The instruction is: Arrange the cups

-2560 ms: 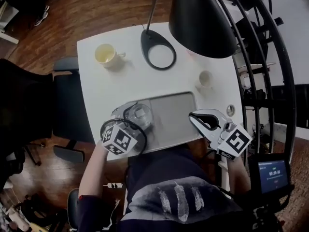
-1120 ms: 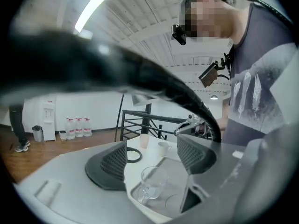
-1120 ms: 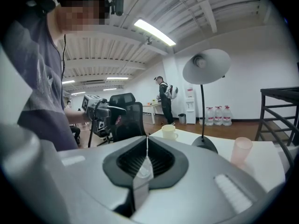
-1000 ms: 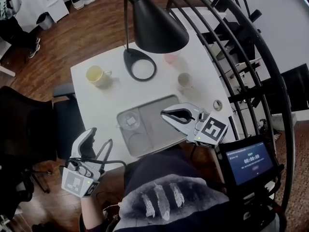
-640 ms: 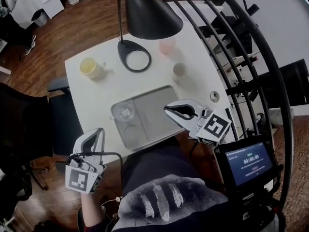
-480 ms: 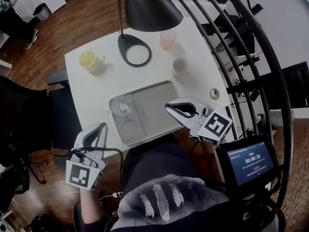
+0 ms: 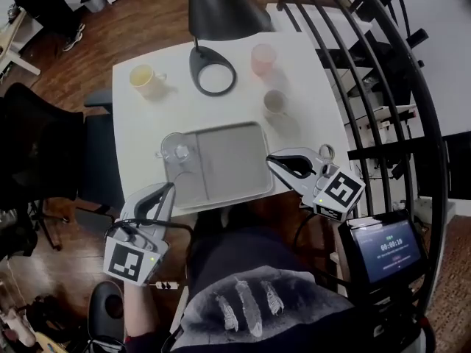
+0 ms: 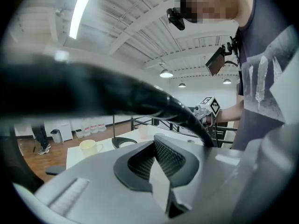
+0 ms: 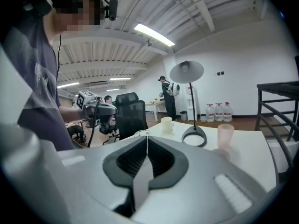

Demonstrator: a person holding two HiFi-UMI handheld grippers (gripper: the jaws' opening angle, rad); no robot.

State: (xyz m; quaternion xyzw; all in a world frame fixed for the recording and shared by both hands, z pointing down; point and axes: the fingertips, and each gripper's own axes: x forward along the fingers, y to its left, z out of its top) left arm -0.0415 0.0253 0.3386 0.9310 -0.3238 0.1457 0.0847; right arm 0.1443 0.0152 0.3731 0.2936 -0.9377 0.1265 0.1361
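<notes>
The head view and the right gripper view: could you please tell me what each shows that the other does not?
Only the head view shows the grey tray and the small screen at the person's right. Only the right gripper view shows the water bottles by the far wall and the ceiling light. Both show the yellow mug, the pink cup and the black lamp on the white table.

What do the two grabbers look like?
The left gripper and right gripper are pale grey with black ribbed pads. Each carries a cube of black-and-white square markers. A black cable loops over the left one. The shirt is dark with pale feathers.
</notes>
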